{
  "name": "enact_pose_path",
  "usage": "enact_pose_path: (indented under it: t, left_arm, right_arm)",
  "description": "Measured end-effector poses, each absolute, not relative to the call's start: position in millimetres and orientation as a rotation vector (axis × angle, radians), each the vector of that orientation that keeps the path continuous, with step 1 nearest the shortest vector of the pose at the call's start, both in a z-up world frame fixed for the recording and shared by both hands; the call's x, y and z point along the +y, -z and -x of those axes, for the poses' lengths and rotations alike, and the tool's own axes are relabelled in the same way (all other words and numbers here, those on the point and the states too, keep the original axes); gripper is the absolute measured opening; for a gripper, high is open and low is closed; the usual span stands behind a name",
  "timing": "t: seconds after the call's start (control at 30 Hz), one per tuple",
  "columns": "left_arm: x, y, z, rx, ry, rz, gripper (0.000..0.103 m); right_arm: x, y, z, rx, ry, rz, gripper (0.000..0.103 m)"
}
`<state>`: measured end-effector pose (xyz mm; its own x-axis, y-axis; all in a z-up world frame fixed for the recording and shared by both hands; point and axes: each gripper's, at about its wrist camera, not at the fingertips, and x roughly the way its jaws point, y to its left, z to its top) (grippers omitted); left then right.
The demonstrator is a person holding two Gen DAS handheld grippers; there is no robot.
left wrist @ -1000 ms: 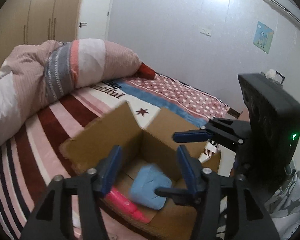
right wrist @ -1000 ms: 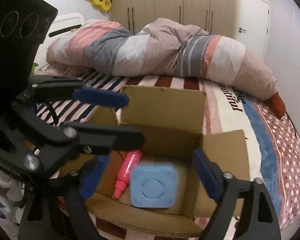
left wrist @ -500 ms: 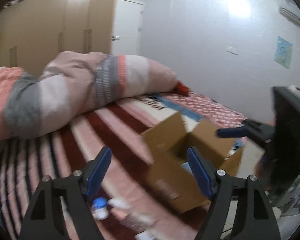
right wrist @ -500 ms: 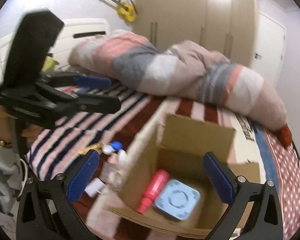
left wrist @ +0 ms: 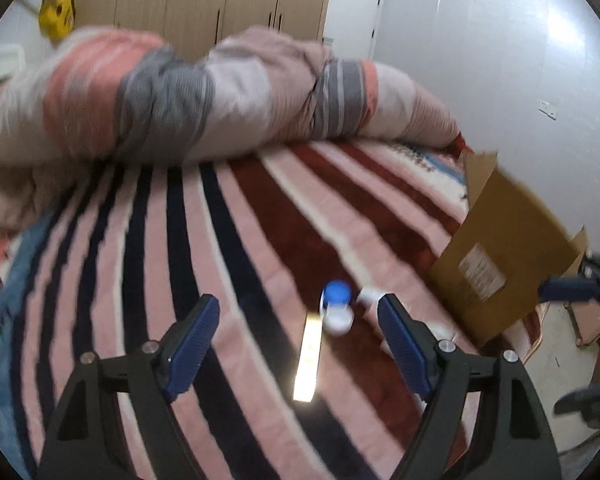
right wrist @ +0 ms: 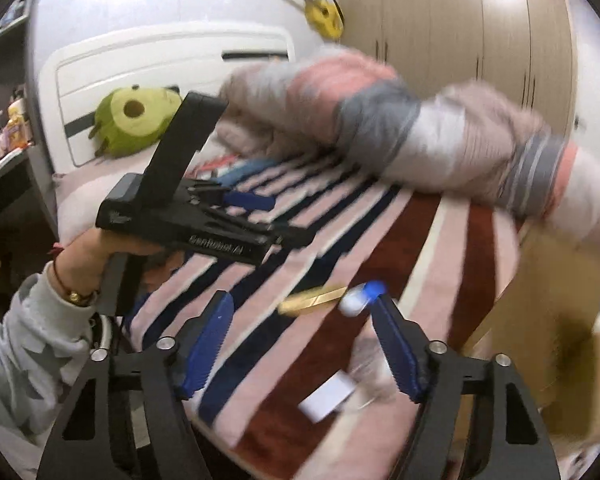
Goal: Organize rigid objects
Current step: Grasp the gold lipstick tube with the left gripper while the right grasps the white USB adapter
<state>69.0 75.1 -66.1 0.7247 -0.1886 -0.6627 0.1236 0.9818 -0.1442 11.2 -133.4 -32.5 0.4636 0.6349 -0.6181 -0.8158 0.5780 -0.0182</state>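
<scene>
On the striped bed cover [left wrist: 236, 264], a plush fabric of pink, dark red and black bands, lie the small rigid things of the task: a slim glossy gold bar [left wrist: 310, 356] at about 6 o'clock in the left wrist view, and just beyond it a small white bottle with a round blue cap [left wrist: 336, 307], lying on its side with its white base touching the bar's far end. In the right wrist view the same gold bar [right wrist: 313, 300] and blue-capped bottle [right wrist: 362, 295] sit near the middle, with a flat white rectangular piece [right wrist: 327, 399] closer in at 5 o'clock and a blurred pale thing beside it that I cannot identify. The left gripper [left wrist: 298, 346], black-framed with ribbed blue pads, stands wide open and empty above the cover, the bar and bottle showing between its fingers without touching them. The right gripper [right wrist: 303, 346] is equally spread and holds nothing. Out at 3 o'clock in the left view stands a brown cardboard box [left wrist: 508, 264] with raised flaps and a pale label on its side. Farther off, at 12 o'clock, a bunched quilt in pink, grey and coral bands [left wrist: 204, 96] lies across the bed, with beige wardrobe doors [left wrist: 220, 4] behind.
</scene>
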Motion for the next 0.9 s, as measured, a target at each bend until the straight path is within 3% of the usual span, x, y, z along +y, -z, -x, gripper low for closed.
enact_pose_path:
  t: [0.13, 0.3, 0.43, 0.5, 0.53, 0.6, 0.67, 0.73, 0.9]
  left_arm:
    - [75, 113, -72, 0.819, 0.212, 0.129, 0.069]
    - [69, 156, -80, 0.898, 0.243, 0.157, 0.043]
    - [64, 167, -84, 0.895, 0.230, 0.153, 0.035]
    - [66, 168, -85, 0.899, 0.232, 0.150, 0.019]
    - [66, 167, -85, 0.903, 0.245, 0.153, 0.018]
    - [65, 166, -82, 0.906, 0.257, 0.138, 0.017]
    - [65, 165, -77, 0.911, 0.261, 0.118, 0.016]
    - [64, 163, -69, 0.917, 0.269, 0.111, 0.016]
    - [66, 162, -54, 0.915, 0.275, 0.106, 0.015]
  right_arm:
    - [-134, 81, -20, 0.750, -0.813, 0.238, 0.068]
    - [-145, 131, -30, 0.864, -0.621, 0.159, 0.069]
    - [-146, 156, -38, 0.924, -0.544, 0.112, 0.069]
    - [-143, 160, -41, 0.911, -0.526, 0.109, 0.069]
    - [-141, 160, -41, 0.896, -0.519, 0.115, 0.069]
    - [-135, 160, -42, 0.872, -0.499, 0.139, 0.062]
    - [-133, 162, -41, 0.860, -0.461, 0.169, 0.036]
    - [-136, 163, -42, 0.859, -0.466, 0.177, 0.026]
    - [-143, 161, -43, 0.846, -0.541, 0.200, 0.026]
